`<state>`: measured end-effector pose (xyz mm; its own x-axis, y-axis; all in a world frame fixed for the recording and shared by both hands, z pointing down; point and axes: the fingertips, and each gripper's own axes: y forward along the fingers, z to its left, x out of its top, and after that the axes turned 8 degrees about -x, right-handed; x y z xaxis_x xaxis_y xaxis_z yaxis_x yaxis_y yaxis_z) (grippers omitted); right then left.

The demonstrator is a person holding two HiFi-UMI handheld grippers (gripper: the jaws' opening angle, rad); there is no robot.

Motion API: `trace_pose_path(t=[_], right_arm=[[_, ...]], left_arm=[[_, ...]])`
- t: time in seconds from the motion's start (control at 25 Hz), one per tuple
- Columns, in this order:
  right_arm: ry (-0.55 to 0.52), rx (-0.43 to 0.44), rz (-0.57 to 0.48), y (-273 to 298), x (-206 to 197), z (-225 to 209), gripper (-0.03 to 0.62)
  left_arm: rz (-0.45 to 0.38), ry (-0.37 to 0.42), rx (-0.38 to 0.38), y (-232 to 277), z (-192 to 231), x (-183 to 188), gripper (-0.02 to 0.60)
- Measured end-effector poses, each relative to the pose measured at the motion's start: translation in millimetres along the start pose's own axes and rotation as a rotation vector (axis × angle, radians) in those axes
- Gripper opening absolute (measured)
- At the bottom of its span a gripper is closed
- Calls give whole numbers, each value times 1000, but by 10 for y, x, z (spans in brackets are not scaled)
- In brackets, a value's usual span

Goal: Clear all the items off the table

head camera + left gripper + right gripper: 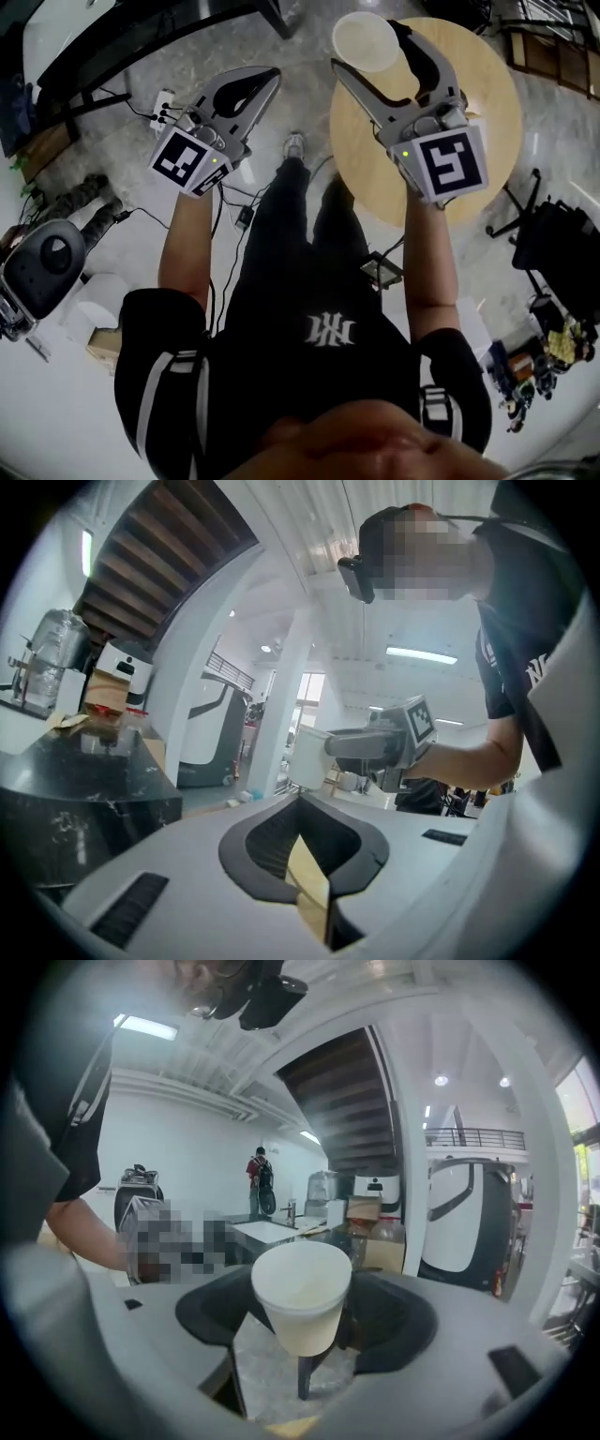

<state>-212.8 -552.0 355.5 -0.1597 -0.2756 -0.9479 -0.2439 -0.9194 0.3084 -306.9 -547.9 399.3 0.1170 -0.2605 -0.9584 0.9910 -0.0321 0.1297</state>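
Right gripper (370, 56) clamps white paper cup (302, 1297) by its sides, jaws set wide around it. Cup upright, held in air over edge of round wooden table (487, 141). Left gripper (265, 86) up alongside, well apart, jaws pressed together, nothing in them. No other item visible on tabletop in head view. Step in hand, by appearance: carrying cup off table. Next move likely calls for level carry to drop-off spot; none in view.
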Motion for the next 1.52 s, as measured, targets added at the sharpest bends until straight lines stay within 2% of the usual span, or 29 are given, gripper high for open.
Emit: trace_pose_path(t=[0.2, 0.36, 0.72, 0.92, 1.2, 1.36, 1.48, 1.52], right_arm=[[-27, 37, -32, 734, 376, 88, 333], [-13, 63, -45, 1265, 520, 117, 333], [-13, 135, -34, 2223, 534, 280, 333], [18, 161, -12, 2601, 393, 328, 333], [40, 165, 36, 2829, 166, 328, 333], [43, 161, 23, 2855, 121, 320, 339], [34, 162, 7, 2876, 149, 334, 353], [38, 164, -3, 2873, 167, 338, 387]], left_arm=[[-13, 17, 70, -346, 569, 186, 12], [-22, 31, 133, -530, 1021, 297, 12], [-43, 29, 226, -687, 1749, 342, 12], [-61, 29, 289, -686, 2136, 349, 12], [-39, 27, 303, -600, 2351, 279, 12], [-41, 16, 303, -584, 2338, 235, 12], [-36, 14, 307, -601, 2320, 216, 12], [-36, 12, 309, -611, 2314, 213, 12]])
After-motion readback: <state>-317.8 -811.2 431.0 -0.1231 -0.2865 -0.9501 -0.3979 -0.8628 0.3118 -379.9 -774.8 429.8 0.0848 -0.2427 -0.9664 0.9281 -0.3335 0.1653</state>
